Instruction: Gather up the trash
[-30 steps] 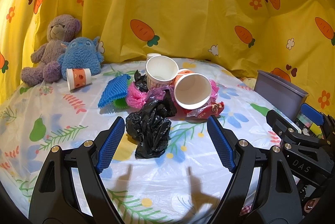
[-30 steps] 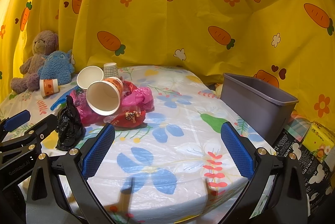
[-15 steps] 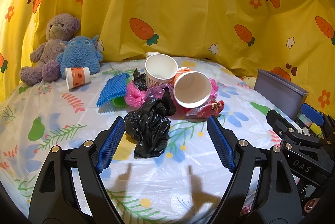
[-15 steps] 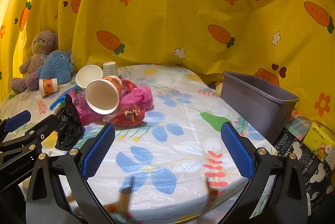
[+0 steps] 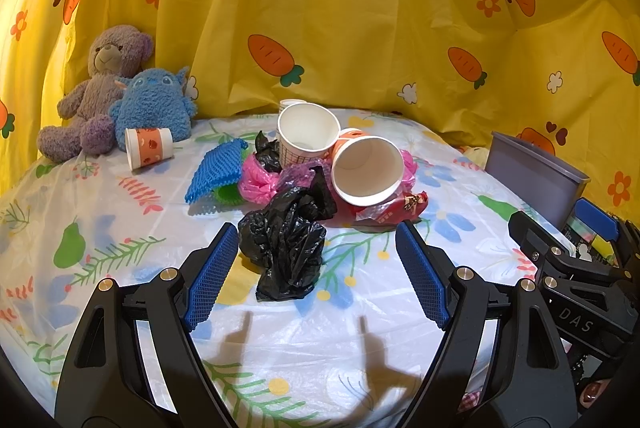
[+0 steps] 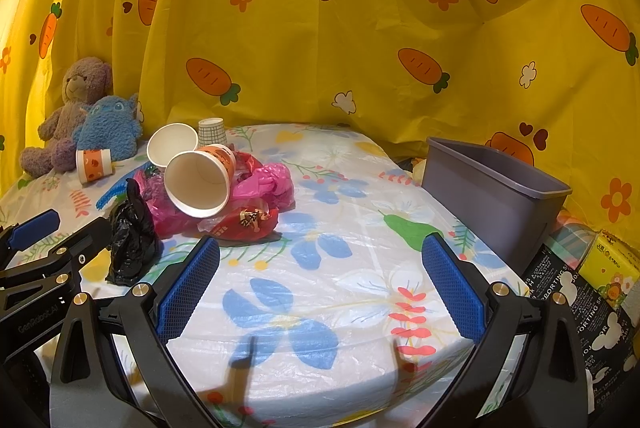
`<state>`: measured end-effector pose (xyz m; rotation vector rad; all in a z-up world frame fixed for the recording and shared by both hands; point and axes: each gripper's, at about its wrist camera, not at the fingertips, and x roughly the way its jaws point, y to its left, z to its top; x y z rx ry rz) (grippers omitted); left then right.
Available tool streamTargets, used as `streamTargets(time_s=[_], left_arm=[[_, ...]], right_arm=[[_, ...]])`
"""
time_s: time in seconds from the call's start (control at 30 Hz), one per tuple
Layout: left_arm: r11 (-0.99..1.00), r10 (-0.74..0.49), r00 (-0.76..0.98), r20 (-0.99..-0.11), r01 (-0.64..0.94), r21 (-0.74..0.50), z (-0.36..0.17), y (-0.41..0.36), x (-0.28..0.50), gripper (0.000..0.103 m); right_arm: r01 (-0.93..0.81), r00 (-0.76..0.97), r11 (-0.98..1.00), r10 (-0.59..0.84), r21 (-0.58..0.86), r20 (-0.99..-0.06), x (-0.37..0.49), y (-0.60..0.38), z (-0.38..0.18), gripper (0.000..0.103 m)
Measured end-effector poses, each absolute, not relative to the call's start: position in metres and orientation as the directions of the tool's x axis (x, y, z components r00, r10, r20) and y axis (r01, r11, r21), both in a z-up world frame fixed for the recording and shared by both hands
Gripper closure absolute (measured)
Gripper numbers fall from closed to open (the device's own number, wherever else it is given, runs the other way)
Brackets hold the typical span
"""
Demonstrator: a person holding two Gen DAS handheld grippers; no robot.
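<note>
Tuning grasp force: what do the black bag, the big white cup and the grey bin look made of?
Black bag: thin glossy plastic film, crumpled with sharp highlights. Big white cup: probably paper, matte inside, rolled rim. Grey bin: rigid moulded plastic, smooth satin walls.

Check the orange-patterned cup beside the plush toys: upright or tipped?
Tipped. The orange-patterned cup lies on its side on the tablecloth, beside the blue plush.

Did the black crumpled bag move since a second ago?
No. The black bag lies in the same spot on the tablecloth, just in front of the tipped paper cup, as before.
</note>
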<state>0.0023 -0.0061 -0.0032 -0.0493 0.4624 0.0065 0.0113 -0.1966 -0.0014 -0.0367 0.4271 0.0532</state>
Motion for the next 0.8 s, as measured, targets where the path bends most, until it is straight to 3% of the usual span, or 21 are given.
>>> streamTargets(time_s=[0.8], left_arm=[[0.998, -0.011, 0.89, -0.455, -0.017, -0.057, -0.0082, -0.0074, 0.0023, 0.023]], right_arm=[[-0.057, 0.911, 0.998, 0.043, -0.022, -0.411, 0.0098, -0.1987, -0.0017, 0.005]])
